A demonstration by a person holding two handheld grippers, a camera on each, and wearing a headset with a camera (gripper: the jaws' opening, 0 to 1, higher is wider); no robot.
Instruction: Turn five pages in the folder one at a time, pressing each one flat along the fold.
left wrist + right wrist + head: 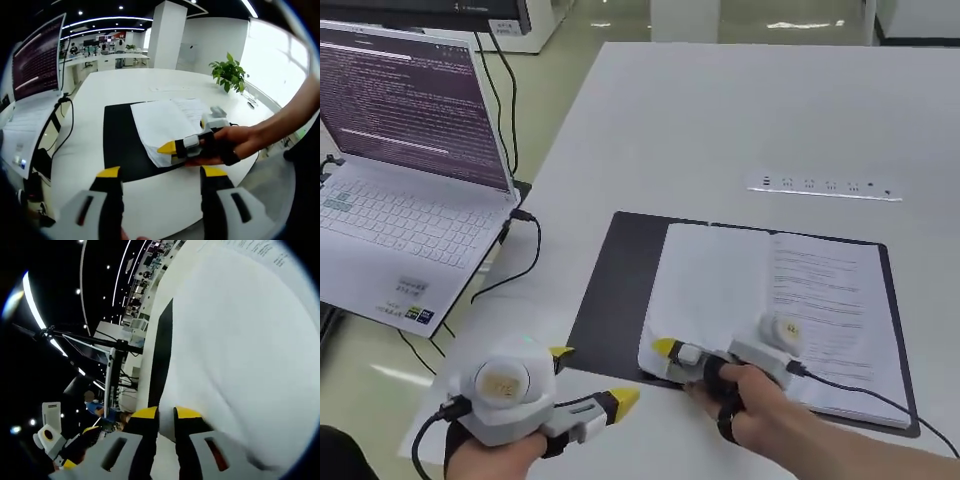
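Fingers [145, 416] of my right gripper [668, 350] sit nearly closed at the white page's [710, 290] near-left corner; I can't tell if they pinch it. My left gripper [592, 375] hovers with its fingers spread wide, just off the open black folder [610, 290]. The folder lies flat with its long axis crosswise and its fold pointing away from me.

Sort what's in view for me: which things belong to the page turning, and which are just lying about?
For the job: black folder; white page, curled up at its near corner; right gripper at that corner; left gripper, open, on the near side of the folder.
Lying about: laptop; cable beside it; power strip; potted plant.
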